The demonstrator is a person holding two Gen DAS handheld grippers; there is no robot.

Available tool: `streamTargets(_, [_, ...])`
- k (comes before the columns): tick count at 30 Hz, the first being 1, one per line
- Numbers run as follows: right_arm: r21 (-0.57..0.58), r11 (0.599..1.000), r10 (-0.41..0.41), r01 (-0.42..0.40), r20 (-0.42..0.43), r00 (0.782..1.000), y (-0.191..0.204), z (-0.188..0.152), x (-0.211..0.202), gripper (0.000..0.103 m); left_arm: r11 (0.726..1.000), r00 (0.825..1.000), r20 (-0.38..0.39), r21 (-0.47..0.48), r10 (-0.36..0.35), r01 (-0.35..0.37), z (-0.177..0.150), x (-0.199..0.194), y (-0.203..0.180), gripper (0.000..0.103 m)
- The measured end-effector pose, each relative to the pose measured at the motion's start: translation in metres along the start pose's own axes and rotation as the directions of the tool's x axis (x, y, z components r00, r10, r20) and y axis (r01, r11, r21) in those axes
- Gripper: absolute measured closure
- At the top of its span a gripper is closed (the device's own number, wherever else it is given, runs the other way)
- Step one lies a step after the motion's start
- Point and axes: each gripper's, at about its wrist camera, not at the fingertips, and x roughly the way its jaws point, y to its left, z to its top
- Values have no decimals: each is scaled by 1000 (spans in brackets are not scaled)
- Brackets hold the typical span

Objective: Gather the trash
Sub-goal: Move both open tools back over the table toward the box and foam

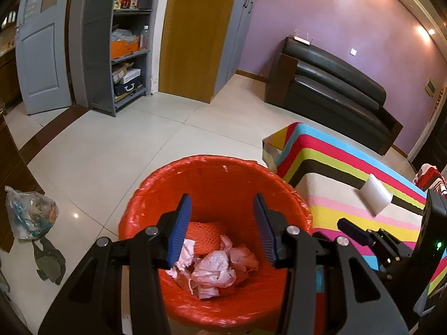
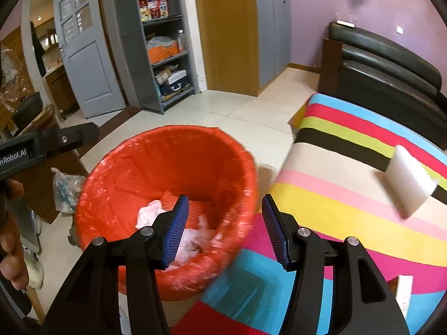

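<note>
A red bin lined with a red bag (image 1: 212,167) stands on the floor beside the striped table; it also shows in the right wrist view (image 2: 134,162). Inside lie crumpled pinkish-white wrappers (image 1: 220,268) and an orange foam net (image 1: 206,233). My left gripper (image 1: 222,229) is open and empty, above the bin's mouth. My right gripper (image 2: 225,229) is open and empty, over the bin's right rim and the table edge. A white foam block (image 1: 375,196) lies on the striped tablecloth, also seen in the right wrist view (image 2: 408,181).
The table with the striped cloth (image 2: 349,223) is to the right. A black sofa (image 1: 335,89) stands behind it. A clear bag of rubbish (image 1: 30,215) and a dark scrap (image 1: 50,259) lie on the tiled floor at left. Grey shelves (image 1: 125,42) and a door stand at the back.
</note>
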Motion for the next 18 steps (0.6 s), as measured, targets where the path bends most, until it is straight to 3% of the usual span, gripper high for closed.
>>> streamTargets(18, [49, 993, -109, 108, 20, 994, -70, -7, -33, 50, 993, 996, -27, 82, -80, 82, -10, 19, -71, 58])
